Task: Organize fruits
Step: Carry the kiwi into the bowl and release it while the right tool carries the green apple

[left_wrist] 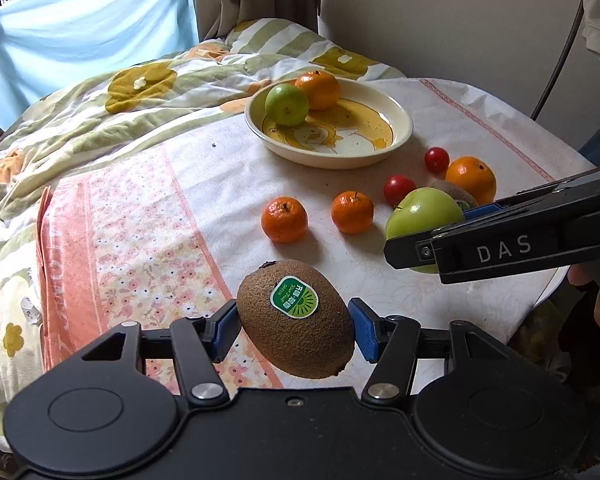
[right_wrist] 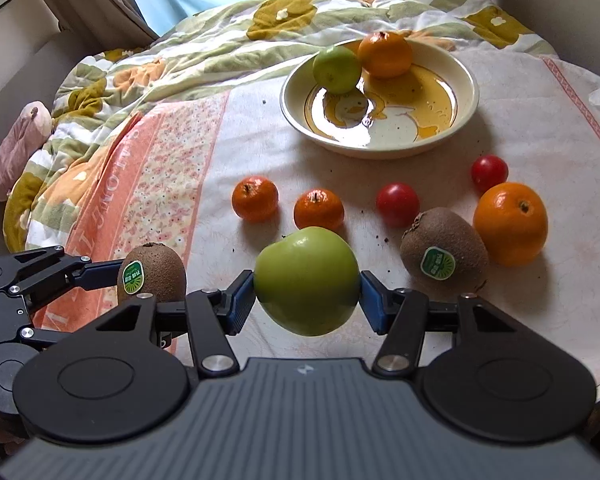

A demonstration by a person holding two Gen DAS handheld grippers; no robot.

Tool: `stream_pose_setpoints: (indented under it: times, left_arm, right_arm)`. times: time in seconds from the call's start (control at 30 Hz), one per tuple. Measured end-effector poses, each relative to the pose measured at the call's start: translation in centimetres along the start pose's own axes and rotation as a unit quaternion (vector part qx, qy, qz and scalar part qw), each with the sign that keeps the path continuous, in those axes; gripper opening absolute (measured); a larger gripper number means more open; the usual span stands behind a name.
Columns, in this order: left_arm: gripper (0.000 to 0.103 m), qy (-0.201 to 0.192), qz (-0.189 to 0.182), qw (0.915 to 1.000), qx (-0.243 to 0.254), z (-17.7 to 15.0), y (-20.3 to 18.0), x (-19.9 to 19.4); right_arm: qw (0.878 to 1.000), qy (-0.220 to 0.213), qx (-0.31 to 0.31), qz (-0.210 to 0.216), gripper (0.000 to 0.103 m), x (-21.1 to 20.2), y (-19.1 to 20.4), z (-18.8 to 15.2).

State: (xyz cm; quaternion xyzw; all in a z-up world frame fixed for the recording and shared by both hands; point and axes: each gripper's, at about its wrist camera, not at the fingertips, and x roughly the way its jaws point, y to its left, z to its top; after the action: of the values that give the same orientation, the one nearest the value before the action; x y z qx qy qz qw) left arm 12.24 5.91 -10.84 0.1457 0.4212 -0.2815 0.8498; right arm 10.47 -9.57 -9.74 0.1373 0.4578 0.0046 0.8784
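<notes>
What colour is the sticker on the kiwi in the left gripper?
Green with white edging, clearest in the left wrist view: sticker on the kiwi.

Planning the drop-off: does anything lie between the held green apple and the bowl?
Yes. Two small oranges sit on the cloth between the green apple in the right hand-held gripper and the bowl; lifting over clears them.

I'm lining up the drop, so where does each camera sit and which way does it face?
Left wrist: behind the left tool gripping a kiwi, facing the bowl; right tool at right.
Right wrist: behind the right tool gripping a green apple, facing the bowl; left tool at left.
Shared: bowl, both held fruits.
</notes>
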Motion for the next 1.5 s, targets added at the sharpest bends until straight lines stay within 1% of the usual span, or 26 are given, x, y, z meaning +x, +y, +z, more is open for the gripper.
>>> stream_pose_setpoints:
  times: [0.1, 0.2, 0.27, 0.4, 0.53, 0.83, 1.03, 1.17, 1.37, 1.5]
  left_arm:
    - [0.063, -0.014, -0.003, 0.9998, -0.014, 1.0, 0.0, -1.5]
    - [0.063, -0.031, 0.002, 0.9994, -0.014, 2.5, -0.4, -2.7]
    - [0.063, -0.041, 0.006, 0.9990, -0.016, 3.5, -0.6, -3.1]
    - [0.063, -0.057, 0.012, 0.9978, -0.031, 5.7, -0.7, -3.4]
    - [0.063, -0.070, 0.023, 0.9960, -0.050, 8.0, -1.0, -3.1]
    - [0.063, -0.075, 0.059, 0.9914, -0.090, 13.2, -2.2, -0.2]
    - [0.063, -0.056, 0.080, 0.9882, -0.119, 15.8, -3.0, 3.6]
    - [0.063, -0.038, 0.094, 0.9853, -0.137, 16.9, -3.2, 6.6]
    - [0.063, 0.005, 0.132, 0.9810, -0.142, 17.2, -3.3, 11.3]
    - [0.063, 0.030, 0.148, 0.9785, -0.141, 17.1, -3.5, 13.5]
  right_arm:
    - [1.000, -0.014, 0.005, -0.007, 0.071, -2.1, 0.0, 0.9]
    - [0.999, -0.033, 0.008, -0.008, 0.071, -3.7, -0.4, 2.0]
    - [0.999, -0.046, 0.007, -0.015, 0.071, -4.5, -0.8, 3.0]
    - [0.998, -0.064, 0.002, -0.013, 0.071, -5.5, -2.2, 5.4]
    - [0.997, -0.074, -0.015, -0.006, 0.071, -5.7, -3.8, 7.8]
    - [0.996, -0.066, -0.050, 0.026, 0.071, -3.4, -8.7, 13.9]
    - [0.995, -0.046, -0.080, 0.041, 0.071, -0.4, -11.6, 17.3]
    - [0.993, -0.027, -0.098, 0.053, 0.071, 1.9, -13.2, 18.8]
    - [0.987, 0.005, -0.138, 0.088, 0.071, 5.6, -14.5, 20.0]
    - [0.981, 0.016, -0.167, 0.095, 0.071, 7.4, -14.6, 20.2]
